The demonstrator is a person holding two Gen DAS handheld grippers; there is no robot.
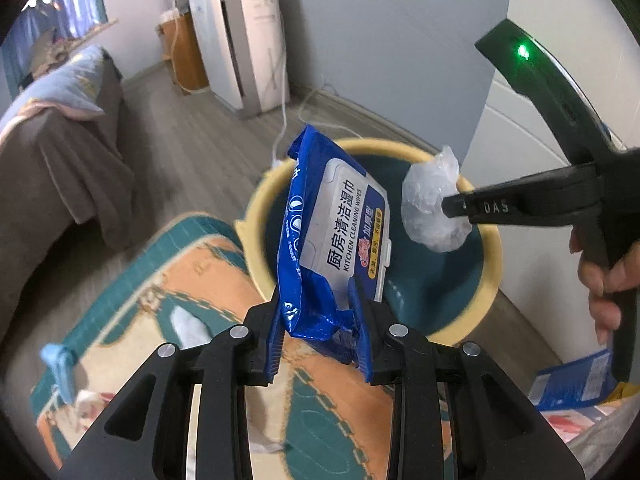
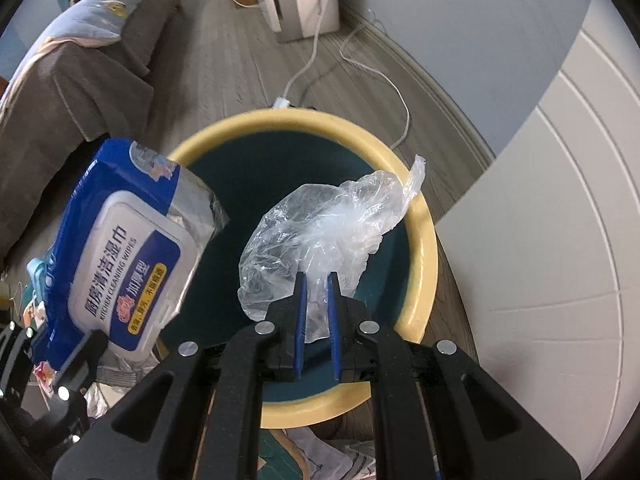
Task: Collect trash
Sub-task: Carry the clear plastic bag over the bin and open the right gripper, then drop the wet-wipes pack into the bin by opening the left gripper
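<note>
My left gripper (image 1: 318, 292) is shut on the crumpled end of a blue kitchen-wipes pack (image 1: 332, 224) and holds it upright over the near rim of a bin. The bin (image 1: 490, 256) is round, with a yellow rim and a dark teal inside. My right gripper (image 2: 318, 280) is shut on a crumpled clear plastic bag (image 2: 320, 224) and holds it above the bin's opening (image 2: 424, 240). In the left wrist view the right gripper (image 1: 448, 204) comes in from the right with the bag (image 1: 428, 200). In the right wrist view the wipes pack (image 2: 120, 256) is at the left.
A patterned orange and teal cloth (image 1: 180, 280) lies under the left gripper, with a blue scrap (image 1: 60, 364) on it. A brown-covered sofa (image 1: 60, 152) stands at left. A white appliance (image 1: 240, 40) and cables (image 2: 312, 60) are by the far wall. A white door (image 2: 560, 240) is at right.
</note>
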